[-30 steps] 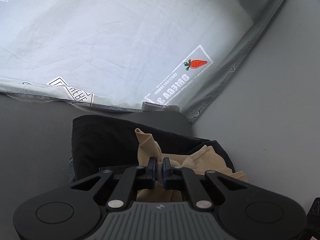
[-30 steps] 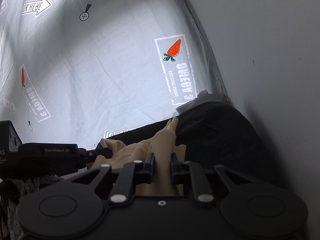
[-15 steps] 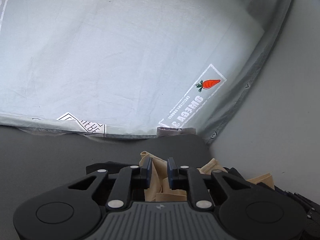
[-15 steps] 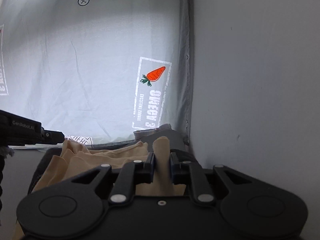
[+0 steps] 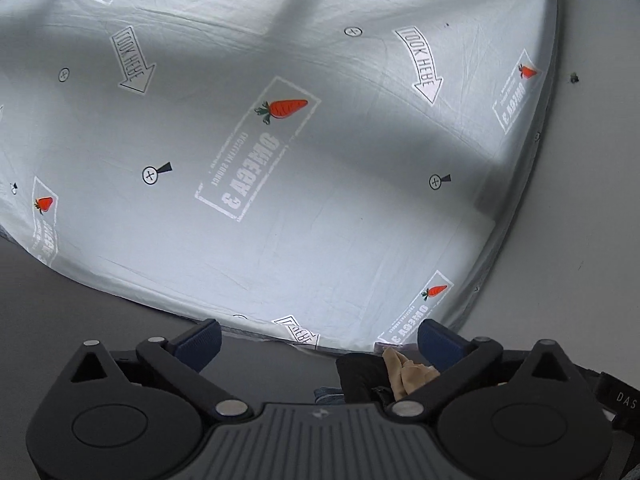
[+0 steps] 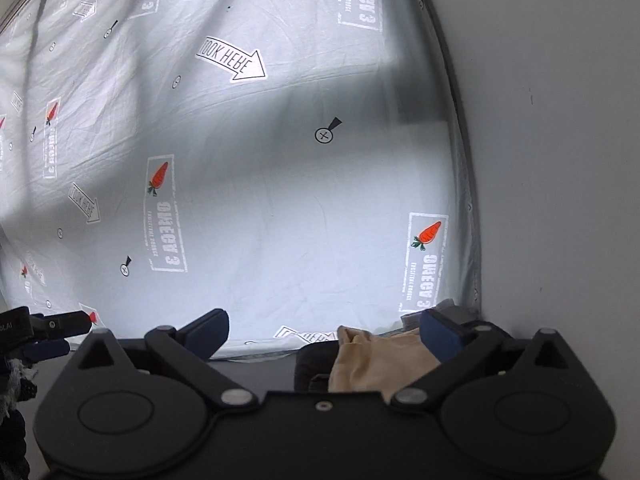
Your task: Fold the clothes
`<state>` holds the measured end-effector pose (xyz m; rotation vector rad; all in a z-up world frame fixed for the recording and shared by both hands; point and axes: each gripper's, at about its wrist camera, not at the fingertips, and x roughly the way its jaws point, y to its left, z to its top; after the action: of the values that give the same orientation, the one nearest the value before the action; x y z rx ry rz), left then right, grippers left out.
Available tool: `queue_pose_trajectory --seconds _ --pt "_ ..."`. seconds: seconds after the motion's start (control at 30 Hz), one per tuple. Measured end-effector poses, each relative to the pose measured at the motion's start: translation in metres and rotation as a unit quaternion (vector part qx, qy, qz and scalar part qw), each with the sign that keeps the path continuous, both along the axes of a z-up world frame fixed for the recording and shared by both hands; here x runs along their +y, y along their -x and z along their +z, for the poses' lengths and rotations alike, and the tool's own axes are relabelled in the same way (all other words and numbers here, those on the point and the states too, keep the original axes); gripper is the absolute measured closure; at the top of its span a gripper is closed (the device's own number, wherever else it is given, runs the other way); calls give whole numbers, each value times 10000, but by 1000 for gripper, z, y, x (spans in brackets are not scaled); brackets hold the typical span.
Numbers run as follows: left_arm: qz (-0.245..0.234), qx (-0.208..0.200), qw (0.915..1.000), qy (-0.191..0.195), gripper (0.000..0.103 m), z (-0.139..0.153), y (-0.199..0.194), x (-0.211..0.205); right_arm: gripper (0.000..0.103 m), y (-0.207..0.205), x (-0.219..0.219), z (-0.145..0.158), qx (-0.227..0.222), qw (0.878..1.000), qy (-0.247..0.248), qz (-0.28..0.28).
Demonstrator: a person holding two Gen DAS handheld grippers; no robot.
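While both pairs of jaws are swinging apart, nothing sits clamped between either set of blue pads. Seen from the left wrist, the left gripper has its fingers spread wide, and the tan folded cloth garment lies low between them near its right finger, on a black folded garment, with neither pad pressing on it. A scrap of blue denim fabric peeks out just beside the black one. Seen from the right wrist, the right gripper is likewise wide and letting go; the tan garment sits under its right finger, atop the black garment, by the white wall. Behind the pile stretches a pale grey bedsheet printed with orange carrots and arrow labels, its hemmed edge running up along the wall. The garments rest on a plain grey surface at the sheet's near corner. At the left edge of the right view a black device juts in
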<state>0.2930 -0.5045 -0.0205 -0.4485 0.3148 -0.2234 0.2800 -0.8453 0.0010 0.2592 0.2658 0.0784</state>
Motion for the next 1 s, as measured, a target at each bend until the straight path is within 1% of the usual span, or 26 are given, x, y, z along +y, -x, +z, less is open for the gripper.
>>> queue_pose_trajectory --seconds 0.07,0.1,0.13,0.2,0.27,0.3,0.33,0.4,0.43,0.47,0.53,0.57,0.6,0.67,0.7,0.73,0.8,1.0 --pt "357 -122 9980 505 0 0 35 25 0 13 15 4 -113 9987 -372 321" --pt "517 -182 9962 678 0 0 50 35 0 18 24 7 -182 9981 -418 413" --pt "609 -226 9956 668 0 2 63 45 0 23 33 9 -250 9973 -464 506" --pt "778 -278 9962 281 0 10 84 59 0 32 52 13 -289 9969 -458 578" --pt "988 -379 9942 -178 0 17 101 69 0 40 74 15 -263 9962 -464 690" --pt "1069 -363 9929 -385 0 20 108 75 0 42 85 15 -237 9958 -463 752" --pt "1043 -251 9928 -540 0 23 113 83 0 45 95 14 -160 9957 -464 783" --pt "894 40 9942 -600 0 27 121 104 0 51 117 13 37 9937 -551 972" --pt "906 103 9940 -609 0 29 125 112 0 54 129 12 125 9920 -603 1099" --pt "959 139 9928 -709 0 31 130 123 0 59 142 12 158 9914 -604 1153" --pt "1039 163 9897 -967 0 35 140 144 0 74 177 13 19 9935 -392 1065" --pt "1039 176 9869 -1224 0 37 144 156 0 81 193 14 -42 9944 -321 1005" --pt "978 201 9839 -1485 0 39 148 169 0 89 212 14 -107 9948 -317 958" --pt "773 167 9807 -1786 0 43 156 194 0 106 249 12 -209 9949 -430 887" --pt "619 45 9798 -1901 0 44 163 213 0 113 265 11 -215 9951 -519 811" --pt "539 -60 9790 -1967 0 44 169 231 0 121 284 8 -224 9952 -608 737" --pt "457 -105 9763 -2115 0 44 182 266 0 137 325 4 -166 9953 -753 580" --pt "77 -123 9734 -2285 0 46 229 358 0 193 445 5 420 9977 -504 143"
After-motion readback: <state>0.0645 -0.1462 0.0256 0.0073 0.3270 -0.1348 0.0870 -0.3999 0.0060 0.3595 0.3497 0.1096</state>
